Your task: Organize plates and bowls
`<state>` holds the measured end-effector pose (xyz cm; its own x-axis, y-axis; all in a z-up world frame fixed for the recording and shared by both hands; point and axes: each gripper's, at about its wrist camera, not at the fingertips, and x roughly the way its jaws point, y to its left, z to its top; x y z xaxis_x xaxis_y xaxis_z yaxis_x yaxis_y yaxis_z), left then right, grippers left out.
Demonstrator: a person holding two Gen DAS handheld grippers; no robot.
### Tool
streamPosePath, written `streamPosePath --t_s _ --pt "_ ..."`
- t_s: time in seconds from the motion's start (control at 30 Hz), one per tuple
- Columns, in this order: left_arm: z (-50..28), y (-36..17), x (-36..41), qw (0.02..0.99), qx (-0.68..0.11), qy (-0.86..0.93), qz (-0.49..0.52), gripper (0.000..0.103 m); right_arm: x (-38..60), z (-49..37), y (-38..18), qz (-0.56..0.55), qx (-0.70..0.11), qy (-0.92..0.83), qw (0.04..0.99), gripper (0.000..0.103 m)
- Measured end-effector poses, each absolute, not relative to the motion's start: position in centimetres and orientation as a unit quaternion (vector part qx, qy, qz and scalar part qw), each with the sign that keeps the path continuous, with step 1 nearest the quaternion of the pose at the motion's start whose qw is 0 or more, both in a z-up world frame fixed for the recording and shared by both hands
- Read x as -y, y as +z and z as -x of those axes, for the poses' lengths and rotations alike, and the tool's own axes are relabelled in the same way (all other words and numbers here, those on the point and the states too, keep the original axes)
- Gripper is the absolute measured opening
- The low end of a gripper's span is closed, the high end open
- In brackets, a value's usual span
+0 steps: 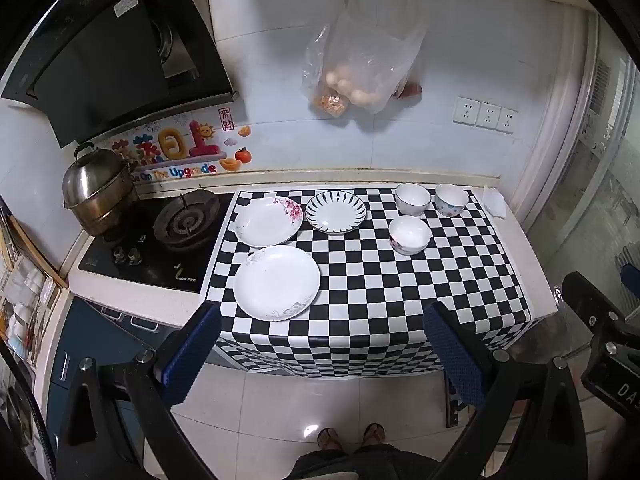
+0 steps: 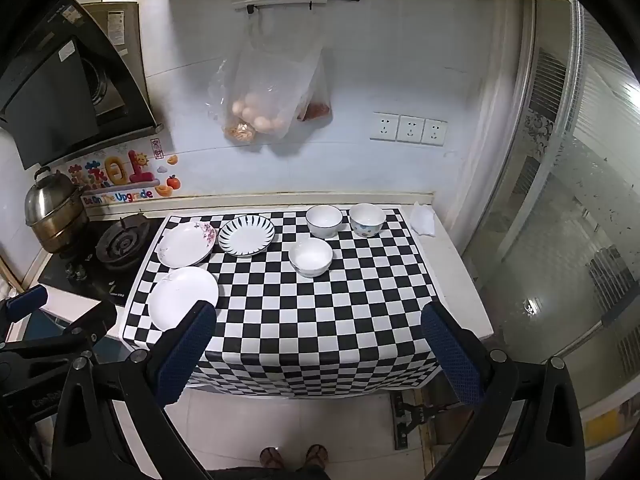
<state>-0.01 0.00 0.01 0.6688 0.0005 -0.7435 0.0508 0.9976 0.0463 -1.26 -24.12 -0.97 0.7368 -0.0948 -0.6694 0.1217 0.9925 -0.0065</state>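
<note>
Three plates lie on the left of a checkered cloth [image 1: 380, 300]: a plain white plate [image 1: 277, 282] [image 2: 183, 297] nearest me, a pink-flowered plate [image 1: 267, 221] [image 2: 186, 244] behind it, and a blue-striped plate [image 1: 335, 212] [image 2: 247, 236] beside that. Three bowls stand on the right: a white bowl [image 1: 410, 234] [image 2: 310, 256] in front, a blue-rimmed bowl [image 1: 413, 199] [image 2: 324, 221] and a dotted bowl [image 1: 451, 199] [image 2: 367, 219] behind. My left gripper [image 1: 322, 326] and right gripper [image 2: 319, 330] are open and empty, held back over the counter's front edge.
A gas hob [image 1: 186, 220] with a steel steamer pot [image 1: 96, 188] stands left of the cloth. A range hood [image 1: 112, 52] hangs above. A plastic bag of eggs [image 1: 360, 76] hangs on the wall. Crumpled paper [image 1: 494, 202] lies at the back right corner.
</note>
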Motion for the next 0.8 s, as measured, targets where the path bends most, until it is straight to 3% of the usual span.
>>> streamPosePath --t_s 0.8 --pt "0.2 1.6 -0.3 0.917 -0.397 -0.012 -0.025 0.103 24.9 1.5 -0.8 -0.023 -0.359 -0.063 0.931 0.103"
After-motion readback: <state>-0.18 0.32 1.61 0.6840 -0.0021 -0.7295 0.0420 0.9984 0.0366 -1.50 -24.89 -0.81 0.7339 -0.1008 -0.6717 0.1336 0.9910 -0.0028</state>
